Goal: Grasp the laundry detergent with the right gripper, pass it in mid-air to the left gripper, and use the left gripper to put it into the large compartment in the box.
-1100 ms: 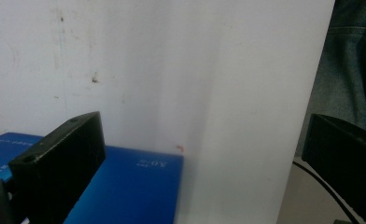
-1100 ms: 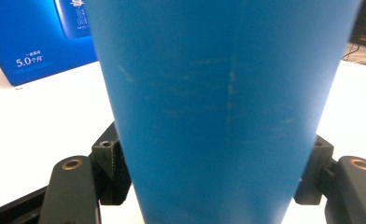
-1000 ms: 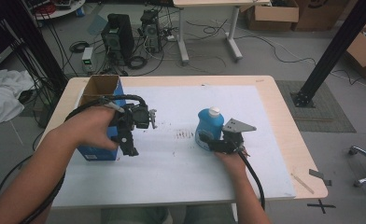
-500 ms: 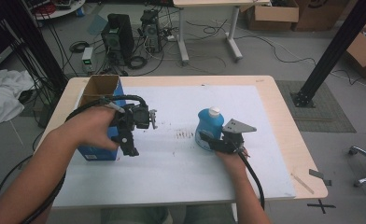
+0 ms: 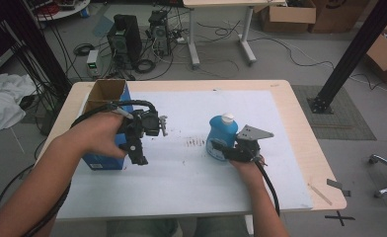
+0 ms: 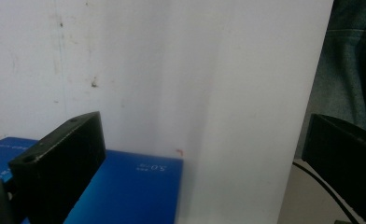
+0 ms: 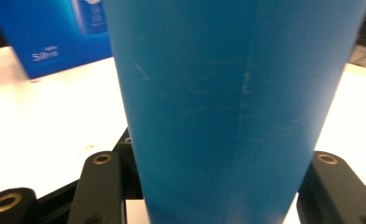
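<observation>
Fingers [image 7: 102,186] of the right gripper [image 5: 221,150] have just closed on the upright blue bottle [image 5: 221,136]; the left gripper [image 5: 138,150] has its fingers apart beside the blue box [image 5: 105,98] on the counter [image 5: 285,98].

Grey floor [image 5: 300,54], cables strewn. Computer towers [image 5: 125,37] beyond tabletop's far left corner. Second table's white legs [image 5: 246,37] behind. Cardboard boxes [image 5: 288,15] far right. Black diagonal post [image 5: 352,54]. White cloth [image 5: 4,103] at left.
</observation>
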### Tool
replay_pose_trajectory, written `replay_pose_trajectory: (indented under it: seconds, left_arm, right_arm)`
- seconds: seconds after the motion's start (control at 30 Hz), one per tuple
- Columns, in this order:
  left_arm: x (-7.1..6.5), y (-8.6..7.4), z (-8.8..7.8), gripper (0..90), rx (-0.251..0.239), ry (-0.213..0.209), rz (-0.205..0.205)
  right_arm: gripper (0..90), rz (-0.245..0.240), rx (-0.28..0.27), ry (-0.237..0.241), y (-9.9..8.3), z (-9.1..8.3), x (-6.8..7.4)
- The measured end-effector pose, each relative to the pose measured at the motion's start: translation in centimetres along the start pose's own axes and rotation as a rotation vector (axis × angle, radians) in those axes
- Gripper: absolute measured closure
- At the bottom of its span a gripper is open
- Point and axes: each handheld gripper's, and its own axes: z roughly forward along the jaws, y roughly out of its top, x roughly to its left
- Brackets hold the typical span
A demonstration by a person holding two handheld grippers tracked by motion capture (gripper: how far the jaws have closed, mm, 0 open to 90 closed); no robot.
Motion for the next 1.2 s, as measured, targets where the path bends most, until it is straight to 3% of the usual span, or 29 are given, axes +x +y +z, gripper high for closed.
replay_pose_trajectory:
  seconds: [0.27, 0.37, 0.5, 0.77, 0.93, 1.2]
  left_arm:
    - [0.0, 0.4, -0.3, 0.1, 0.005, 0.004, 0.007]
    - [0.0, 0.6, -0.4, 0.1, 0.009, 0.005, 0.008]
    - [-0.1, 0.8, -0.7, 0.1, 0.009, 0.006, 0.013]
    - [-0.7, 1.7, -0.9, 0.1, 0.003, 0.001, 0.027]
    - [-1.1, 2.2, -0.9, 0.1, 0.009, -0.002, 0.037]
    - [-1.6, 2.9, -1.2, 0.1, 0.002, -0.009, 0.048]
  right_arm:
    - [45.6, -0.091, -0.001, 0.12, 2.7, -1.0, 1.3]
    - [45.6, -0.119, 0.007, 0.185, 3.4, -1.0, 2.0]
    - [45.6, -0.159, 0.031, 0.27, 3.9, -0.4, 3.0]
    - [45.5, -0.185, 0.059, 0.418, 3.9, 1.6, 5.2]
    - [45.5, -0.198, 0.081, 0.47, 3.8, 3.2, 6.6]
    - [45.6, -0.187, 0.067, 0.516, 4.2, 5.3, 7.8]
